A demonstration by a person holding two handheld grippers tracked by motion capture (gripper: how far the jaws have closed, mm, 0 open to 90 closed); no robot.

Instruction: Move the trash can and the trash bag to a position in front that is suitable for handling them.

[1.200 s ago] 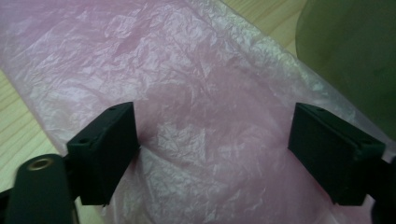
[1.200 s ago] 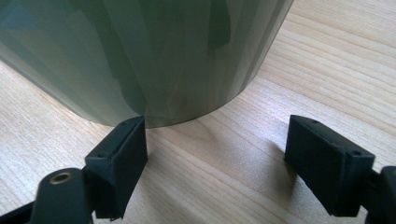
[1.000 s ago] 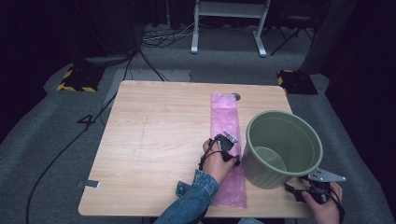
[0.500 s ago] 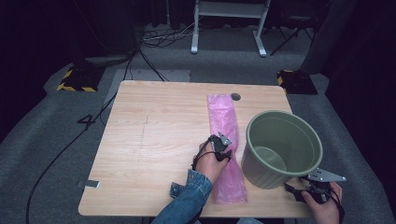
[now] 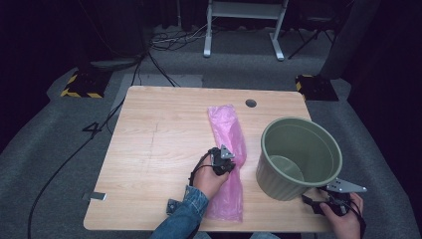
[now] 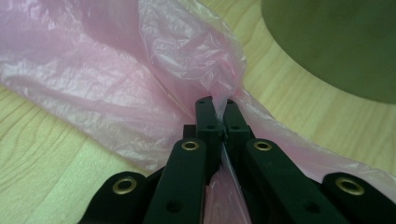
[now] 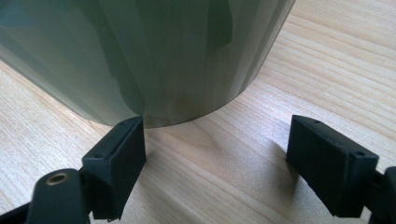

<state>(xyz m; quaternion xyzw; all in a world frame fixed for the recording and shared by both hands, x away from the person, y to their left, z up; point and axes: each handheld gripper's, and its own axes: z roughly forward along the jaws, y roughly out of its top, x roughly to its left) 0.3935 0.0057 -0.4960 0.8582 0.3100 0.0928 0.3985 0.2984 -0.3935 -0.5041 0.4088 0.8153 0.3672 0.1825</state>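
Jaws of your right gripper [image 5: 332, 199] stand apart at the worktop's near right corner, beside the green bin [image 5: 298, 157]. Your left gripper [image 6: 218, 107] pinches the pink bag [image 5: 230, 149] mid-worktop; lift slowly so the film won't tear.

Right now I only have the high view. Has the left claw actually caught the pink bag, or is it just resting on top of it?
Observer: The left claw is shut on the pink bag; a fold of plastic is bunched between its tips.
Operator: And the right claw, has it got the bin?
Observer: No. The right claw is open, low over the table, with the green bin just ahead of it.
Operator: Any contact with it?
Observer: One fingertip sits right at the bin's base; I cannot tell whether it touches.
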